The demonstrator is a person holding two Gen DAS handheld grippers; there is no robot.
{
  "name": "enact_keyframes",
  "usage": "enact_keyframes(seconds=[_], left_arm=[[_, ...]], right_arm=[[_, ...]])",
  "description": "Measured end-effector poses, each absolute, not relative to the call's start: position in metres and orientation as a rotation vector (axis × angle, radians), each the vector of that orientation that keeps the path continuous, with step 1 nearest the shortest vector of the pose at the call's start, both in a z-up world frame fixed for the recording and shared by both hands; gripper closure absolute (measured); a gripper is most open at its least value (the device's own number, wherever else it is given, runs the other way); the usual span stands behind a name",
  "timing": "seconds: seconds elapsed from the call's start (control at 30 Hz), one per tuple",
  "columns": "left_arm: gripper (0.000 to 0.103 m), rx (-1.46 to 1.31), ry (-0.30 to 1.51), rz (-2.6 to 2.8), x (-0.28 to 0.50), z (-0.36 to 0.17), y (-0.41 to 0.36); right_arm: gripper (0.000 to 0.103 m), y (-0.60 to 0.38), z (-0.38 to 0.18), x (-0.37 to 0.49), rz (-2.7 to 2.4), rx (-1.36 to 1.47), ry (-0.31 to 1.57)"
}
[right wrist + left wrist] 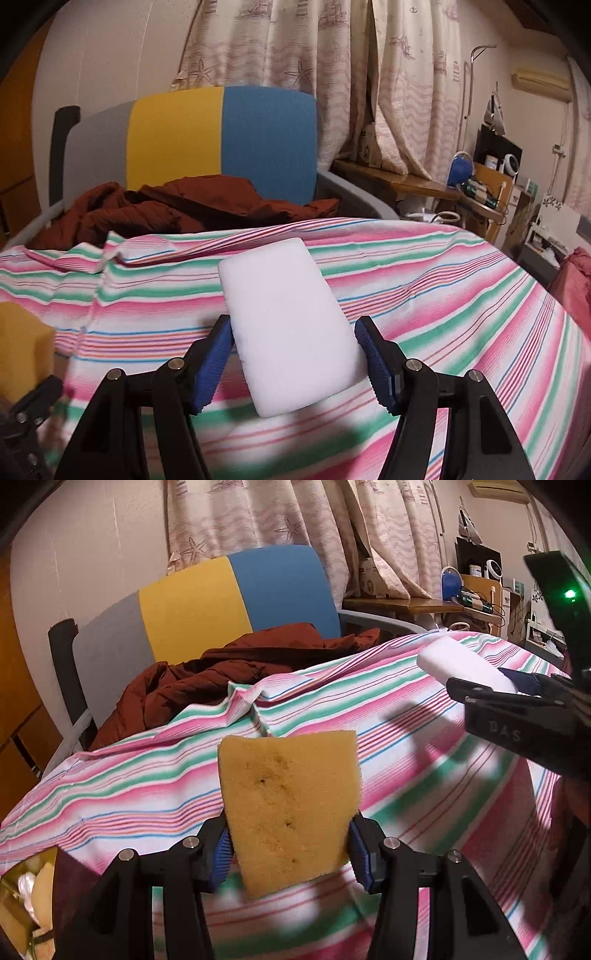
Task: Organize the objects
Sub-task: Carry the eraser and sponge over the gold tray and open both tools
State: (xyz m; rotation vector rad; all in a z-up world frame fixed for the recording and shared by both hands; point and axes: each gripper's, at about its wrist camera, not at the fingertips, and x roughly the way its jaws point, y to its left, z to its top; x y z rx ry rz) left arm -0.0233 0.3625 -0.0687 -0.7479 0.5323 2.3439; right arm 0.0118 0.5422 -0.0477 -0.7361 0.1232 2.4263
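1. The left gripper (290, 843) pinches the yellow sponge (288, 808) by its side edges, most of it jutting past the pads; soft foam could twist or slip out.
2. The right gripper (295, 363) holds the white sponge (290, 325) the same way; the right pad's contact looks slight, though blur leaves this uncertain.
3. Yellow sponge: porous, dark-speckled. White sponge: smooth, rounded corners. Both hang above the striped cloth (461, 295).

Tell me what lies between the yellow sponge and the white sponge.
Only bare striped cloth lies between the yellow sponge and the white sponge, as the left wrist view shows.
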Motion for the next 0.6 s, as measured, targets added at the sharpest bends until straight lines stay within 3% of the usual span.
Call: enact_keyframes(seconds=[0.33,0.6], left_arm=[[0.050,-0.916,0.505,2.284,-0.024,-0.080,0.342],[0.051,-0.944,0.358,2.179,0.014,-0.063,0.306]], right_arm=[[0.035,0.518,-0.042,0.040,2.499,-0.778,0.299],[0.035,0.487,-0.048,0.064,2.543,-0.834,0.512]])
